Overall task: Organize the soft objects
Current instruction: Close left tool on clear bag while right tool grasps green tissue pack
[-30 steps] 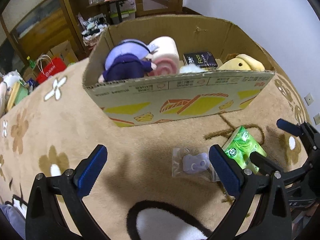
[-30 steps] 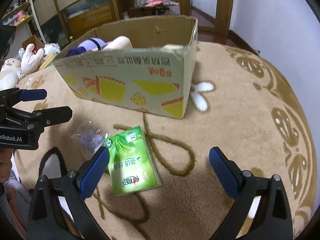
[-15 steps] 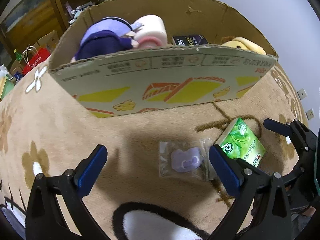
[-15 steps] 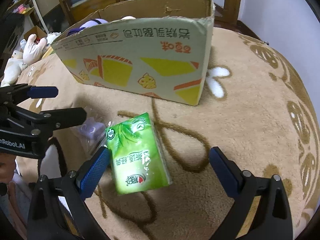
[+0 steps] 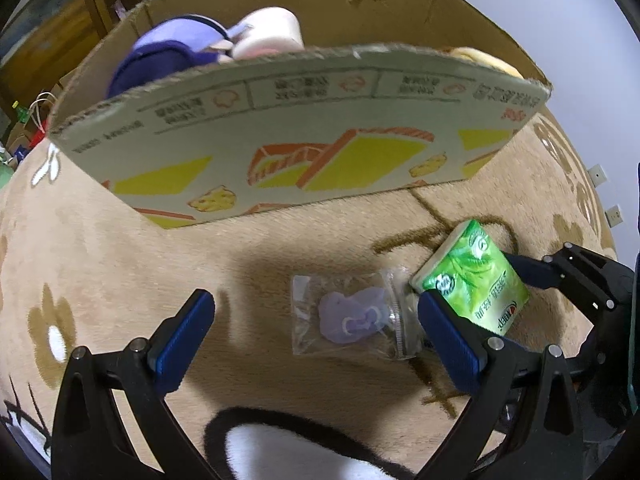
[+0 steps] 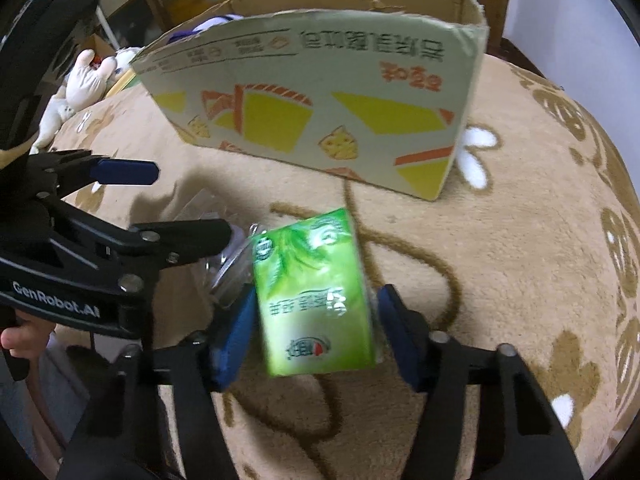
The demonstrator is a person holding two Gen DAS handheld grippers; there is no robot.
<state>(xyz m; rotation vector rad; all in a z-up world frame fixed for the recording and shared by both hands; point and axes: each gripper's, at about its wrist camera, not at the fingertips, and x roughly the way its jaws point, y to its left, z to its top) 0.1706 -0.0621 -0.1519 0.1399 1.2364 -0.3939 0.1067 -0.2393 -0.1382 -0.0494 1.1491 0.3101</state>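
The green tissue pack (image 6: 314, 292) lies on the beige carpet (image 6: 500, 240) in front of the cardboard box (image 6: 320, 92), and it sits between the two blue pads of the right gripper (image 6: 314, 332). The jaws of this gripper are closing around the pack; the pads stand just beside its two long sides, but the picture is a little blurred there and I cannot tell if they already press on it. In the left wrist view the same pack (image 5: 474, 280) is seen at the right, with one finger of the right gripper (image 5: 532, 272) touching or almost touching its far side. Just beside the pack, on its left side, lies a small clear plastic bag (image 5: 352, 316) with a pale purple soft thing inside. The left gripper (image 5: 316, 336) hangs above this bag with its jaws spread wide and nothing is between the pads; its right pad (image 5: 448, 336) is near the edge of the bag. The box stands behind both things, well apart from them, and it holds a purple plush toy (image 5: 168, 52), a pink roll-shaped toy (image 5: 272, 36) and a yellow toy (image 5: 484, 60) at the far right. A white plush toy (image 6: 80, 84) lies on the floor at the left of the box.
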